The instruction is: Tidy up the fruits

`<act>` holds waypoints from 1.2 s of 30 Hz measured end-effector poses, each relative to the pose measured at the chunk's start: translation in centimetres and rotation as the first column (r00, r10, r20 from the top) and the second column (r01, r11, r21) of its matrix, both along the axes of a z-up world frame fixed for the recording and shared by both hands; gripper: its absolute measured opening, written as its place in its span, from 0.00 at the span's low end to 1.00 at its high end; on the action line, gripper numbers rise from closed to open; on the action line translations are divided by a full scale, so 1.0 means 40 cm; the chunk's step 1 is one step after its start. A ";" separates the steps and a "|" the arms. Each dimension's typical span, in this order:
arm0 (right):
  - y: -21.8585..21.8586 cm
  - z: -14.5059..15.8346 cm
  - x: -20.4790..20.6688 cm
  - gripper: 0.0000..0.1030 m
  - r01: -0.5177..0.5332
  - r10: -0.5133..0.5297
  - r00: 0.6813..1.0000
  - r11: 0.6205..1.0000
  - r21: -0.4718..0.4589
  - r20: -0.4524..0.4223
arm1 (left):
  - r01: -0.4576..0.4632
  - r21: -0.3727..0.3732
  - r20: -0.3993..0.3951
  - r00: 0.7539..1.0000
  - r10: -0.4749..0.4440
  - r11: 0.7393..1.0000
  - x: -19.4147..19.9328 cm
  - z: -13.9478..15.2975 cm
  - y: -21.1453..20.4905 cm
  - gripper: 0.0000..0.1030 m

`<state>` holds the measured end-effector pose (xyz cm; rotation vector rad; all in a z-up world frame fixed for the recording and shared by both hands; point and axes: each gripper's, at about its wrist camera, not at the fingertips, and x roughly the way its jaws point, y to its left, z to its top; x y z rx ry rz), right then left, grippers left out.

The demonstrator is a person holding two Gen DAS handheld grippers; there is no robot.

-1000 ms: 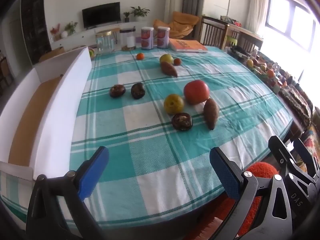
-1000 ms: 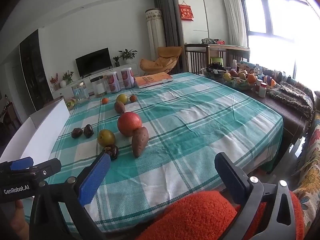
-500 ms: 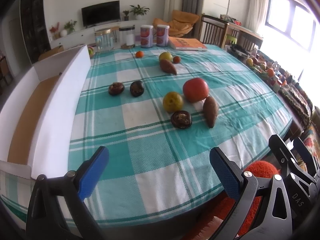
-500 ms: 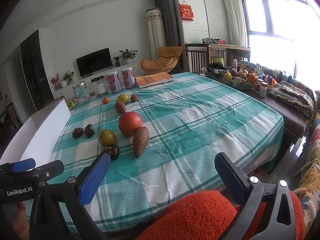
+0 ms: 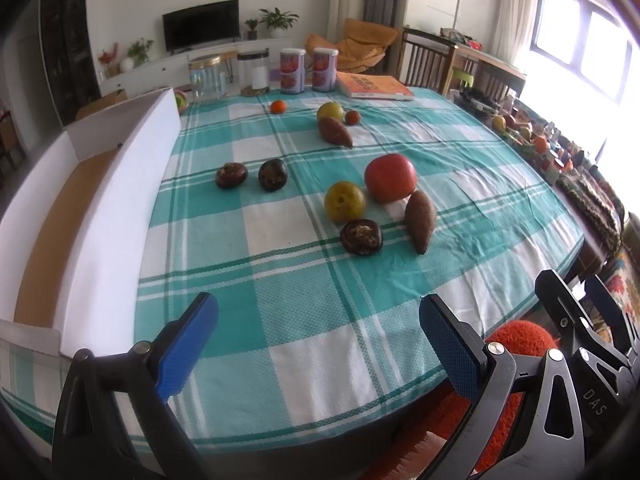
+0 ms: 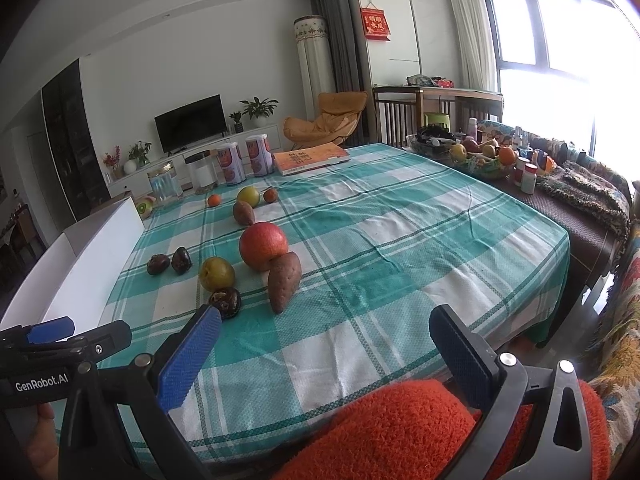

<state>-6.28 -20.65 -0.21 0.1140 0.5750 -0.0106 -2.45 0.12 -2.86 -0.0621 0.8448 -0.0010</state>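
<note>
Fruit lies scattered on a teal checked tablecloth (image 5: pixel 280 320). Nearest are a dark mangosteen (image 5: pixel 361 237), a yellow-green pear (image 5: pixel 344 201), a big red apple (image 5: pixel 390 178) and a brown sweet potato (image 5: pixel 419 216). Two more mangosteens (image 5: pixel 250 174) sit to the left; farther back are another sweet potato (image 5: pixel 334 132), a second pear (image 5: pixel 330 111) and a small orange (image 5: pixel 278 106). A white box (image 5: pixel 92 216) runs along the table's left edge. My left gripper (image 5: pixel 316 336) hangs open over the near edge. My right gripper (image 6: pixel 324 348) is open too, empty, with the apple (image 6: pixel 263 245) ahead.
Jars and two cans (image 5: pixel 308 70) stand at the table's far end beside an orange book (image 5: pixel 374 86). A side bench on the right holds a fruit basket (image 6: pixel 480 158) and bottles. A person's orange fuzzy sleeve (image 6: pixel 400 428) shows below the right gripper.
The left wrist view has tilted down and crept slightly forward, so the fruit sits a little lower and closer. The right gripper has barely moved. Both stay open.
</note>
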 end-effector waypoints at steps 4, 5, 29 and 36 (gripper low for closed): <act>0.000 0.000 0.000 1.00 0.001 0.000 1.000 1.000 -0.008 0.009 | 0.000 -0.001 -0.001 1.000 0.000 1.000 0.000 0.000 -0.001 0.98; -0.001 0.001 -0.001 1.00 -0.001 0.001 1.000 1.000 -0.006 0.009 | 0.000 0.000 -0.001 1.000 0.000 1.000 0.000 0.000 0.000 0.98; -0.001 0.000 0.000 1.00 -0.002 0.002 1.000 1.000 0.010 -0.012 | 0.000 -0.002 -0.003 1.000 0.000 1.000 0.001 0.002 0.001 0.98; 0.000 0.000 0.000 1.00 -0.002 0.002 1.000 1.000 0.013 -0.018 | -0.001 -0.002 -0.003 1.000 0.001 1.000 0.002 0.002 0.002 0.98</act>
